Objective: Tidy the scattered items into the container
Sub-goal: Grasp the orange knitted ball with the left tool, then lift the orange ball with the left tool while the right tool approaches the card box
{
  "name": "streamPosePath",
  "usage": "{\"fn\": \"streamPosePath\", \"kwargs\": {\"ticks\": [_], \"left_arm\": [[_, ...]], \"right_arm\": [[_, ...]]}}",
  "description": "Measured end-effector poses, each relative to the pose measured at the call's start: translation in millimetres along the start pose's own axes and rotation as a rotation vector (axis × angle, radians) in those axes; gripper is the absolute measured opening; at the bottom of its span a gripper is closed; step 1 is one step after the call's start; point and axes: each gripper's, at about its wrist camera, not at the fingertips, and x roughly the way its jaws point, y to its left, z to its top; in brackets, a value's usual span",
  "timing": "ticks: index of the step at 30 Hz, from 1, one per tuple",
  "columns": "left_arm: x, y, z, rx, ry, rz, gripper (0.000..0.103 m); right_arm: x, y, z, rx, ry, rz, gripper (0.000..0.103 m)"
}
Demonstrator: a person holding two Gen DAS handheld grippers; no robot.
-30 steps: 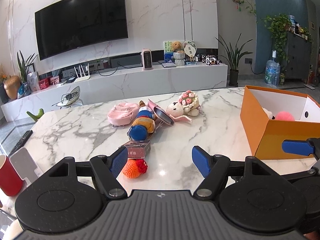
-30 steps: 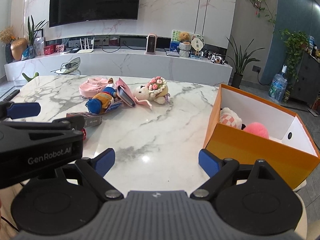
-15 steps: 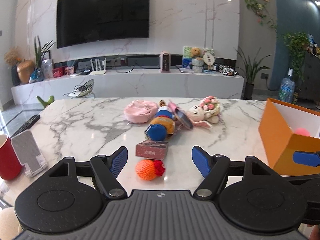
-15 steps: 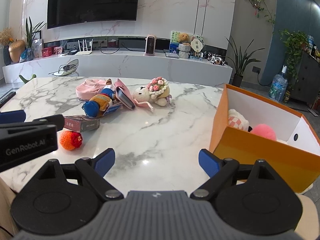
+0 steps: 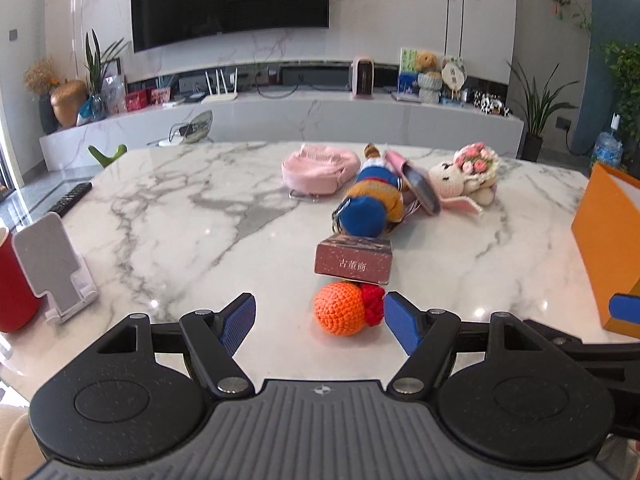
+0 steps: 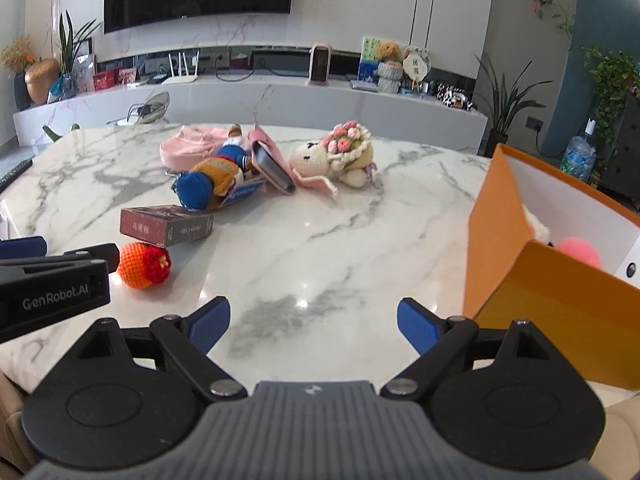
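An orange crocheted ball (image 5: 344, 309) with a red tuft lies just ahead of my left gripper (image 5: 320, 322), which is open with nothing between its blue pads. Behind the ball lies a small brown box (image 5: 354, 261), then a blue-capped doll (image 5: 370, 204), a pink pouch (image 5: 320, 168), a pink phone case (image 5: 418, 186) and a crocheted bunny (image 5: 464, 180). My right gripper (image 6: 314, 326) hangs open over bare marble beside the orange box (image 6: 532, 280), which holds a pink pompom (image 6: 580, 250) and a white plush. The ball (image 6: 142, 265) also shows in the right wrist view.
On the marble table (image 5: 180, 216), a red cup (image 5: 12, 284) and a white phone stand (image 5: 54, 264) sit at the left edge, with a remote (image 5: 74, 198) further back. A TV console stands beyond the table. The left gripper's body (image 6: 52, 280) fills the right view's left side.
Both grippers have moved forward and lower toward the table. The orange ball now lies just ahead of the left pads, and the orange box has grown larger beside the right gripper.
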Motion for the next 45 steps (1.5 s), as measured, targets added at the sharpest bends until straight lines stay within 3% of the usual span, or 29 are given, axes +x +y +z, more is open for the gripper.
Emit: {"fn": "streamPosePath", "kwargs": {"ticks": [15,20,28,33,45], "left_arm": [[62.8,-15.4,6.2,0.05,0.1,-0.05,0.081],[73.5,-21.1,4.0,0.067,0.131,-0.086,0.059],[72.3,-6.6,7.6,0.037,0.119,-0.039,0.057],[70.3,-0.2,8.2,0.075,0.114,-0.015,0.056],[67.3,48.3,16.2,-0.07,0.144,0.082,0.053]], "right_arm": [[71.4,-7.9,22.6,0.032,0.061,-0.024,0.092],[90.3,-11.7,25.1,0.052,0.083,-0.018,0.092],[105.7,-0.3,30.3,0.071,0.088,0.023,0.092],[112.6,6.5,37.6,0.122,0.112,0.105,0.092],[106.6,55.0,50.8,-0.068,0.035,0.169,0.091]]}}
